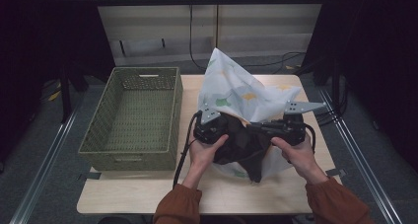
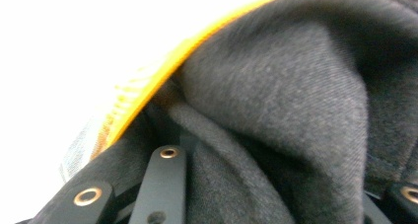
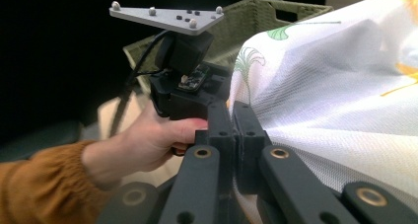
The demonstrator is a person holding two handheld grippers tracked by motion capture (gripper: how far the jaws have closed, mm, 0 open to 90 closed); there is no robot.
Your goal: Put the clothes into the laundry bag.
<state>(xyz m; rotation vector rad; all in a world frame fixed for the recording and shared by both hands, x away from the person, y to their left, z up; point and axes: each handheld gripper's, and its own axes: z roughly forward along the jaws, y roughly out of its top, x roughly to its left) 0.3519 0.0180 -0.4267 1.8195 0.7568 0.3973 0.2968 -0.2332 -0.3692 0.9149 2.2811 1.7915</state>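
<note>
A white cloth (image 1: 236,88) printed with green and yellow leaves rises in a peak over the middle of the table. A dark grey garment (image 1: 241,145) hangs from inside it. My left gripper (image 1: 230,130) comes in from the left and is shut on a bunch of that grey garment (image 2: 276,100), which fills the space between its jaws under an orange edge (image 2: 162,81). From the right, my right gripper (image 1: 260,129) pinches the white cloth (image 3: 335,95); its jaws (image 3: 236,130) meet on the cloth's edge. The left gripper (image 3: 182,81) sits just beyond it.
A green woven basket (image 1: 129,157) stands on the left half of the wooden table (image 1: 148,194), close beside the left hand. A dark floor with metal rails runs along both sides of the table. Cables lie behind it.
</note>
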